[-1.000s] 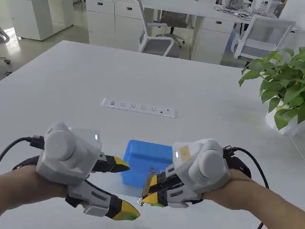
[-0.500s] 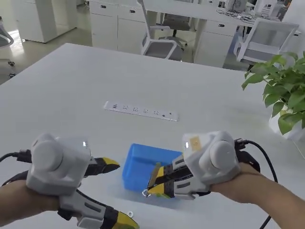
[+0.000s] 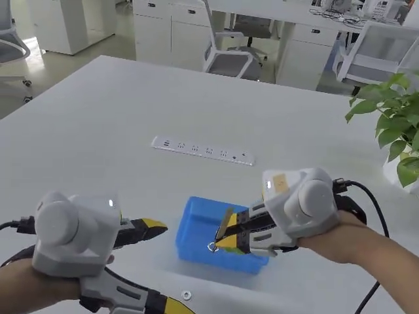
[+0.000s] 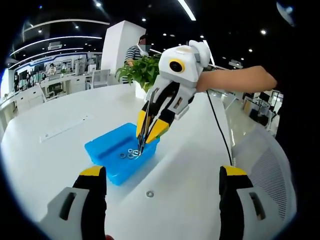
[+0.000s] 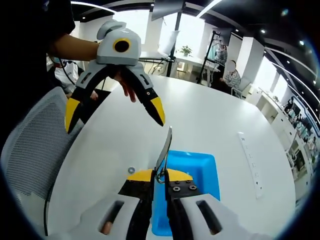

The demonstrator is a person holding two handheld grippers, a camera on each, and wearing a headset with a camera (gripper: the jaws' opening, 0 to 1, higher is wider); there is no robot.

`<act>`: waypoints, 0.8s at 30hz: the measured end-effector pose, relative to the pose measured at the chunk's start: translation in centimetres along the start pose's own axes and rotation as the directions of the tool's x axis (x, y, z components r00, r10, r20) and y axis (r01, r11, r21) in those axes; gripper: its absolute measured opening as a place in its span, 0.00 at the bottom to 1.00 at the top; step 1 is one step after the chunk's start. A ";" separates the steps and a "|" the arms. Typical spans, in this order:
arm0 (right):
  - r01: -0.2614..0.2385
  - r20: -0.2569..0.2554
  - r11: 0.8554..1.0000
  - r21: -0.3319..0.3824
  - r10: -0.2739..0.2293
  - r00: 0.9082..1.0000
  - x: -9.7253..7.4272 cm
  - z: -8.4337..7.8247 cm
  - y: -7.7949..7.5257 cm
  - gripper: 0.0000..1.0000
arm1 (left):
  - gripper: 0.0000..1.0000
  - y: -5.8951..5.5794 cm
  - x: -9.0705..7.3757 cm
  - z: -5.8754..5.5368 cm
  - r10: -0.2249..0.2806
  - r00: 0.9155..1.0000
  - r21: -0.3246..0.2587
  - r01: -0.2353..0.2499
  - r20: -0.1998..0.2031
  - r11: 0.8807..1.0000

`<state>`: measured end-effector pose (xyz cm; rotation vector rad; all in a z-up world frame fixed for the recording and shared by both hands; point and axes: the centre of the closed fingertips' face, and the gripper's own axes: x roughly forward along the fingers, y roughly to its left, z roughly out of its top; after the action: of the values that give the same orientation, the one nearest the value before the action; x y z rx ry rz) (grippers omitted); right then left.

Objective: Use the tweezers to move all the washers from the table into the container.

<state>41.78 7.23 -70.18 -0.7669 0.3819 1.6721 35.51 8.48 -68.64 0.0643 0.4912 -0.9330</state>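
Note:
The blue container (image 3: 196, 216) sits on the white table in front of me, with several washers (image 4: 130, 152) lying in it. My right gripper (image 3: 230, 239) is shut on the metal tweezers (image 3: 222, 226), which point down over the container's near part. A small washer (image 3: 211, 247) hangs at the tweezers' tip. Another washer (image 3: 187, 295) lies on the table just in front of the container, also seen as the loose washer (image 4: 149, 193) and the loose washer (image 5: 131, 170). My left gripper (image 3: 163, 265) is open to the left of the container, holding nothing.
A white power strip (image 3: 201, 150) lies farther back on the table (image 3: 118, 118). A green potted plant (image 3: 393, 124) stands at the right edge. White cabinets and an office chair (image 3: 229, 62) are beyond the table's far edge.
My right gripper has carried the tweezers and washer up from the container's near front edge to above its inside. The left gripper has stayed open at the left.

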 end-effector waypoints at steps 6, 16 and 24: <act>-0.001 -0.003 1.000 0.005 0.001 1.000 0.6 -0.6 -0.9 0.09 | 0.99 0.5 -0.2 0.1 0.016 1.000 -0.010 -0.016 0.016 1.000; -0.003 -0.007 1.000 0.021 0.003 1.000 1.5 -1.6 -2.1 0.09 | 0.99 1.1 -0.2 -0.2 0.025 1.000 -0.008 -0.025 0.007 1.000; -0.019 -0.028 0.999 0.032 0.019 0.999 2.3 -3.0 -2.4 0.09 | 0.99 1.5 0.1 0.1 0.026 1.000 -0.007 -0.026 0.016 1.000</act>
<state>44.69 7.68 -73.56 -0.7664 0.4362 1.6705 36.77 9.27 -68.81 0.0567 0.4780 -0.9055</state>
